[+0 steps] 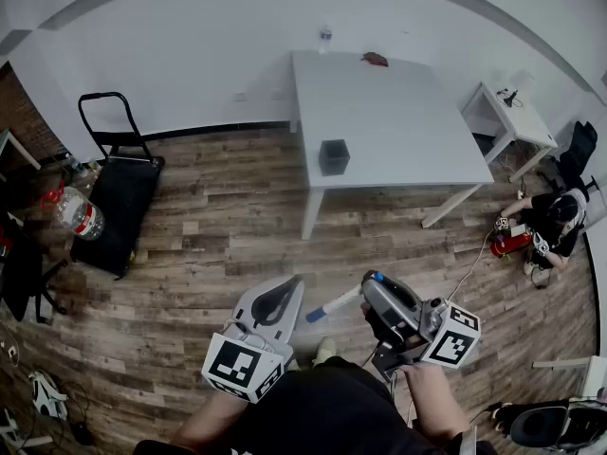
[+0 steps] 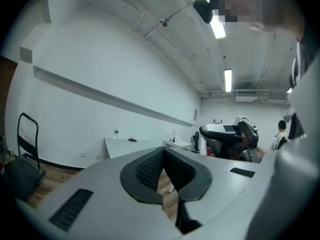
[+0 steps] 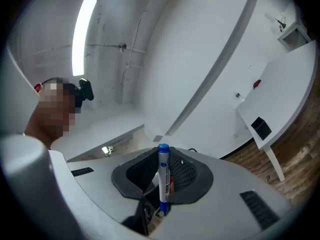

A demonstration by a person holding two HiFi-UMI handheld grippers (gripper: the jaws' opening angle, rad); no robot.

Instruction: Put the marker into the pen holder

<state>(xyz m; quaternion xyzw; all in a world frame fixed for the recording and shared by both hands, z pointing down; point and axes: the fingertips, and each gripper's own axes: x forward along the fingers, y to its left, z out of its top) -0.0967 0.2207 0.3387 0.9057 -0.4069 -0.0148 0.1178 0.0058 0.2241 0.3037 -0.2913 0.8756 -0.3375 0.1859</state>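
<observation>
Right gripper [image 3: 163, 156], lower centre of its view, pinches the marker [image 3: 163, 181], blue cap uppermost. Left gripper [image 2: 162, 153]: jaws pressed together, empty. The pen holder [image 1: 334, 156] stands on the white table [image 1: 398, 112], upper centre of the head view, well apart. Likely hazards: the marker pivoting in the pinch, missing the opening, or tipping the holder.
</observation>
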